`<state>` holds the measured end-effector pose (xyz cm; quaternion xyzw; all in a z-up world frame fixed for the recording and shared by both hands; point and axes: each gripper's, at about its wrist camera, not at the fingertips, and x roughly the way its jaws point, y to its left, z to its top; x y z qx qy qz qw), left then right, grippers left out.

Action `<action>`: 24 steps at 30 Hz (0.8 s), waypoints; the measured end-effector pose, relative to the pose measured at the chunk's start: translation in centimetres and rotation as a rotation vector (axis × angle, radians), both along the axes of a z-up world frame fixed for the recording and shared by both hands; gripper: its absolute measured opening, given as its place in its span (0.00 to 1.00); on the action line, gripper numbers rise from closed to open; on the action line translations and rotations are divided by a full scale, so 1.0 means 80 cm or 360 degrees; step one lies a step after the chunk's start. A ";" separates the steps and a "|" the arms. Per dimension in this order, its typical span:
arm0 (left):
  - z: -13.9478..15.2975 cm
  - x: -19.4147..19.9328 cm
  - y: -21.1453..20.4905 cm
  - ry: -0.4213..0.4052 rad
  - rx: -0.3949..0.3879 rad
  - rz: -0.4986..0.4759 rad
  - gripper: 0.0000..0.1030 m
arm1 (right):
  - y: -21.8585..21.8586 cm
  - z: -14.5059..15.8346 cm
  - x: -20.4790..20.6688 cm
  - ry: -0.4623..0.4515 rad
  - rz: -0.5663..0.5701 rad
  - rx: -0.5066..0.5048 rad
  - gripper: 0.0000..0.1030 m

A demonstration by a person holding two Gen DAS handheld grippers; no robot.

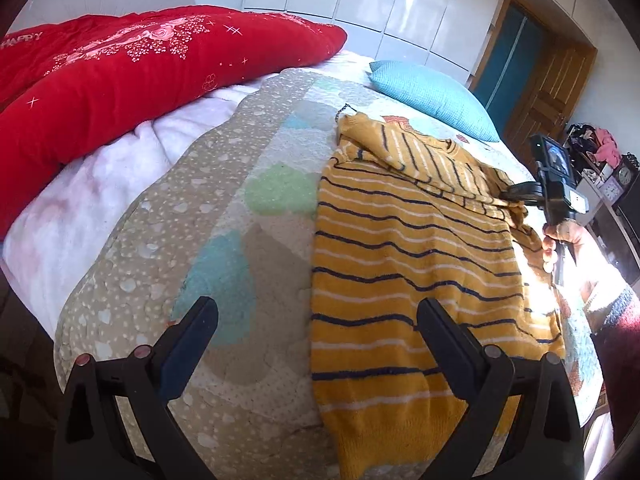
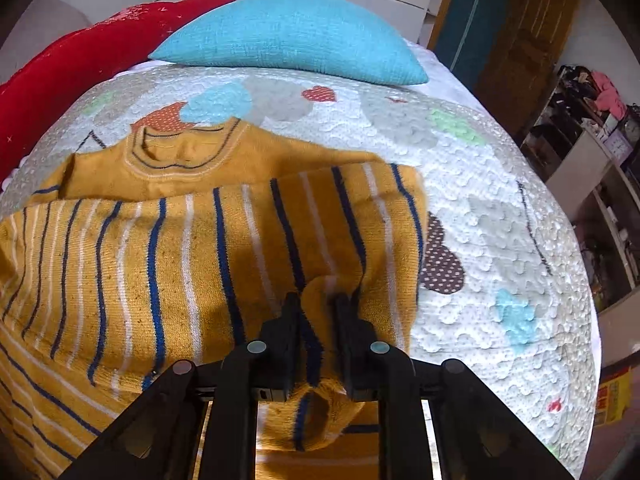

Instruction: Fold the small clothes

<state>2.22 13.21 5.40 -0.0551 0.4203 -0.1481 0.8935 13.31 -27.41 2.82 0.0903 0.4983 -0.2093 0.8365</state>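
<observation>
Two grippers are at work over the bed, and only one has hold of anything. Nearest me, the right gripper (image 2: 318,308) has its jaws clamped together on a bunched fold of the mustard striped sweater (image 2: 168,248), which looks like the cuff end of a sleeve, carried in over the body. I would say the sleeve fold is in hand; next it wants laying flat and letting go. The left gripper (image 1: 316,316) hangs with its jaws wide apart above the sweater's hem edge, holding nothing. The knit is soft and fuzzy, navy and white stripes, lying on the patterned quilt (image 2: 500,208) with its neckline towards the turquoise pillow (image 2: 296,36). Beyond lies a red duvet (image 1: 120,64).
</observation>
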 end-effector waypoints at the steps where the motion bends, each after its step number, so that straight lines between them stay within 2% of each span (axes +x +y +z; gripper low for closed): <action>1: 0.000 0.008 0.001 0.0005 -0.0006 0.0008 0.96 | -0.008 -0.001 -0.002 0.0013 -0.0053 -0.0032 0.15; 4: 0.006 0.037 -0.006 -0.0015 -0.0056 -0.0007 0.96 | -0.028 -0.006 -0.006 0.0020 -0.0139 0.0005 0.18; 5: 0.009 0.050 -0.014 -0.0012 -0.0060 -0.0022 0.96 | -0.028 -0.007 -0.006 0.0008 -0.0128 0.0025 0.23; 7: 0.015 0.079 -0.036 -0.0028 -0.0087 -0.0076 0.96 | -0.023 -0.006 -0.008 -0.0015 -0.0078 0.0044 0.41; 9: 0.019 0.112 -0.066 -0.0065 -0.0078 -0.0135 0.96 | -0.017 -0.001 -0.014 -0.0050 -0.0056 0.0060 0.51; 12: 0.010 0.165 -0.111 -0.0092 0.0002 -0.0166 0.96 | -0.016 0.019 -0.043 -0.0192 -0.0124 0.0147 0.53; 15: -0.018 0.220 -0.148 -0.0035 0.0132 -0.0185 0.96 | -0.015 0.037 -0.087 -0.0311 -0.0121 0.0315 0.60; 17: -0.044 0.253 -0.157 0.0060 0.0225 -0.0145 0.96 | -0.015 0.042 -0.121 -0.0309 -0.0085 0.0360 0.60; 19: -0.066 0.275 -0.146 0.0210 0.0253 -0.0055 0.96 | -0.019 0.045 -0.158 -0.0253 -0.0069 0.0292 0.61; 20: -0.071 0.280 -0.137 0.0257 0.0204 -0.0037 0.96 | -0.023 0.046 -0.177 -0.0220 -0.0081 0.0217 0.61; 21: -0.068 0.278 -0.127 0.0261 0.0179 -0.0013 0.96 | -0.029 0.048 -0.197 -0.0184 -0.0098 0.0117 0.62; 24: -0.052 0.257 -0.109 0.0206 0.0335 0.0082 0.96 | -0.053 0.050 -0.251 -0.0068 -0.0191 -0.0179 0.67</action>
